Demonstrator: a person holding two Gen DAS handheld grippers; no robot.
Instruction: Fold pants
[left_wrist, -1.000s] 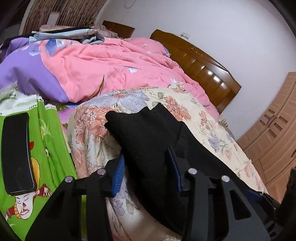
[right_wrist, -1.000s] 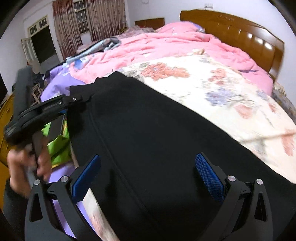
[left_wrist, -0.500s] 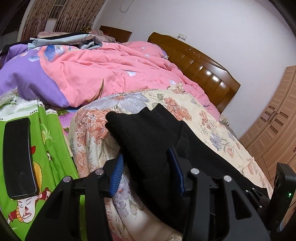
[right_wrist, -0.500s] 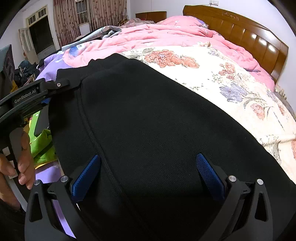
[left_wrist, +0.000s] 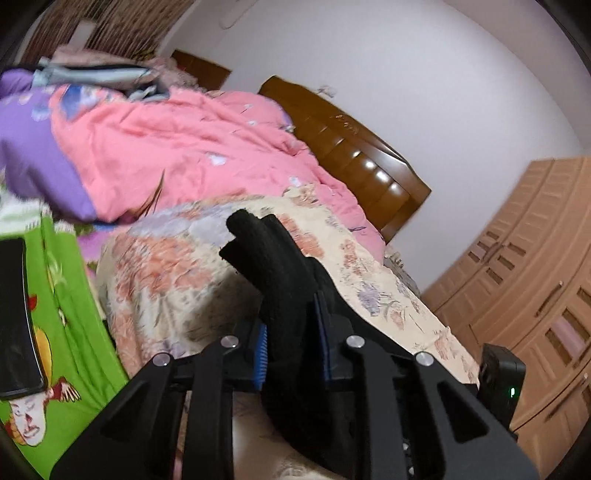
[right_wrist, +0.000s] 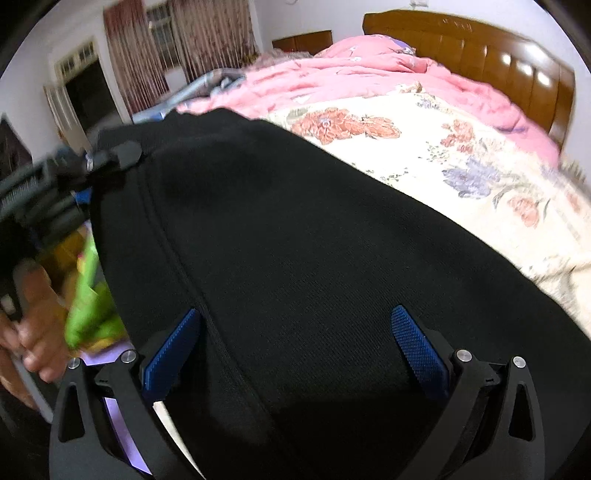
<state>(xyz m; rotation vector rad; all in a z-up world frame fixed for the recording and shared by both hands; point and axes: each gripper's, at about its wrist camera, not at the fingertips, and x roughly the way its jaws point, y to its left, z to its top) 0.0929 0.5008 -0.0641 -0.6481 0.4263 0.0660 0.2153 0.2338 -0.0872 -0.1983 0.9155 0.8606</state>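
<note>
Left claw (left_wrist: 291, 345) is pinching a bunched edge of the black pants (right_wrist: 295, 258), which are lying across the floral bedspread (right_wrist: 461, 155); right claw (right_wrist: 295, 350) is hovering spread wide above them, gripping nothing.

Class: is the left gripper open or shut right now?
Shut on the pants: the left gripper has black cloth bunched tight between its jaws.

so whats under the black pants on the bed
The black pants lie on a cream floral quilt, which shows around their edges. What the quilt looks like directly beneath them is covered. The left claw pinches one end.
</note>
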